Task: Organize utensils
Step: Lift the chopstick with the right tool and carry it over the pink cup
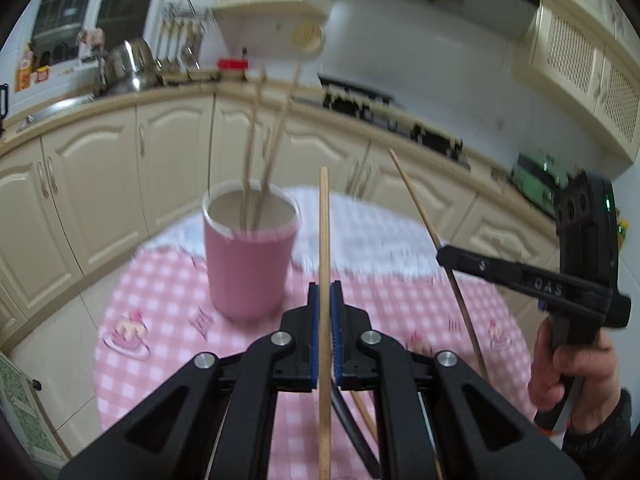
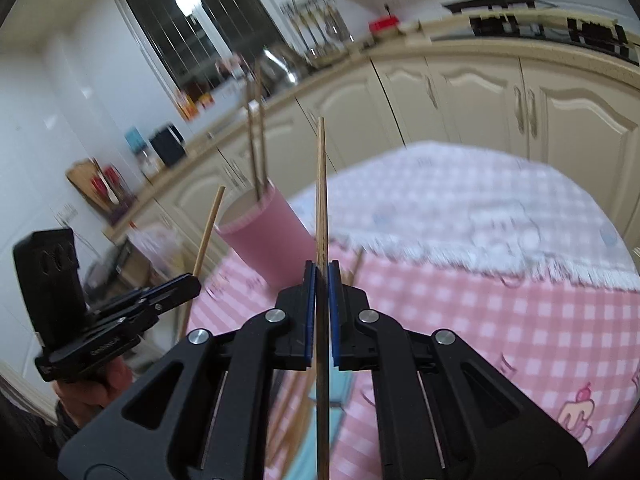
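**Ana:** Left wrist view first: what is the left gripper (image 1: 325,292) doing?

**Ben:** It is pointing slightly downward, its blue-padded jaws clenching a pale wooden chopstick (image 1: 324,240) that is standing nearly upright between them. Ahead and to its left, a smooth pink cup (image 1: 249,264) is sitting on the pink checked tablecloth (image 1: 160,300), holding several thin sticks (image 1: 260,152).

**Ana:** And the right gripper (image 2: 322,276)?

**Ben:** It is also tilting downward and gripping a darker, grained chopstick (image 2: 321,192), which is rising straight up past its pads. The cup is lying just ahead to its left, looking tilted in that fisheye view.

**Ana:** Are the hands showing?

**Ben:** A hand (image 1: 572,368) is wrapping around the right gripper's black handle, far right of the left gripper. More chopsticks (image 2: 296,408) are lying on the cloth under the right gripper, blurred.
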Tool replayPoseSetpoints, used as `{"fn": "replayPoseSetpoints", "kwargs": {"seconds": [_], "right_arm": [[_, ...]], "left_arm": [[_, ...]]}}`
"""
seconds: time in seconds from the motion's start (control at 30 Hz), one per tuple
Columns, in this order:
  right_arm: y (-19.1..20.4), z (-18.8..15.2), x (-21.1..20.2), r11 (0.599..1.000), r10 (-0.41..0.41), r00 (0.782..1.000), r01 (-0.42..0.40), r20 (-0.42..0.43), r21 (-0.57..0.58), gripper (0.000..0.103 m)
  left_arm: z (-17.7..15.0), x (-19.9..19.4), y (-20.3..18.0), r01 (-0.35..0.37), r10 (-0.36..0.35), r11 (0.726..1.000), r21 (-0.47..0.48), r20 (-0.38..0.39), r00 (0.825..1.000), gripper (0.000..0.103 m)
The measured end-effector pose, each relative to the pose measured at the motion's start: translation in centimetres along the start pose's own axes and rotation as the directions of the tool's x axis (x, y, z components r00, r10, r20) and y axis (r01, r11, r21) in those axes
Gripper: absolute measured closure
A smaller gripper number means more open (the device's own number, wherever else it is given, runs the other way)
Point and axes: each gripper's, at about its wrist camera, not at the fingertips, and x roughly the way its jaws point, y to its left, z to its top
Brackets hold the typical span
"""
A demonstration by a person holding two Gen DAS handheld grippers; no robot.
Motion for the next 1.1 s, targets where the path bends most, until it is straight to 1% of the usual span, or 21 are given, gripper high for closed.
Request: {"fn": "replayPoseSetpoints", "kwargs": {"seconds": [0.13,0.23,0.33,0.43,0.47,0.57,0.67,0.73,0.83,0.9,1.1], "right_arm": [[1.8,2.1,-0.5,0.999,0.041,0.994,-0.039,0.1,-0.013,0.097],[3.5,4.1,-0.1,0.997,0.068,0.983,-0.061,0.173,-0.042,0.097],[4.9,6.2,0.8,0.994,0.099,0.972,-0.089,0.215,-0.056,0.097],[6.1,8.0,1.6,0.992,0.123,0.959,-0.109,0.256,-0.07,0.097],[6.7,8.9,1.9,0.99,0.132,0.953,-0.115,0.272,-0.079,0.097],[7.7,10.6,2.8,0.988,0.143,0.941,-0.117,0.306,-0.103,0.097],[8.3,12.1,4.1,0.987,0.145,0.93,-0.113,0.338,-0.113,0.096],[8.3,12.4,4.9,0.988,0.143,0.924,-0.112,0.353,-0.106,0.096],[8.0,12.7,6.4,0.99,0.135,0.921,-0.109,0.365,-0.09,0.096],[7.7,12.7,7.3,0.991,0.127,0.92,-0.106,0.37,-0.077,0.096],[6.8,12.1,9.8,0.997,0.074,0.919,-0.056,0.387,-0.059,0.096]], "left_arm": [[2.4,-1.4,0.4,-0.015,0.016,1.0,-0.015,0.104,0.994,0.098],[4.6,-2.5,0.6,-0.03,0.031,0.999,-0.011,0.188,0.982,0.098],[7.0,-2.9,0.6,-0.041,0.04,0.999,-0.001,0.265,0.963,0.098],[9.2,-3.2,0.8,-0.045,0.041,0.999,0.002,0.344,0.938,0.098],[10.0,-3.2,0.8,-0.048,0.043,0.999,0.004,0.372,0.927,0.098],[11.7,-3.0,1.1,-0.052,0.046,0.999,0.002,0.423,0.905,0.098],[13.0,-2.1,1.6,-0.059,0.055,0.998,-0.006,0.455,0.889,0.098],[13.7,-1.3,2.1,-0.062,0.063,0.998,-0.017,0.472,0.879,0.098],[14.5,-0.1,2.8,-0.062,0.069,0.998,-0.03,0.481,0.874,0.098],[14.3,0.5,3.3,-0.062,0.072,0.997,-0.037,0.484,0.872,0.098],[13.8,3.4,4.3,-0.082,0.095,0.995,-0.048,0.478,0.873,0.098]]}}
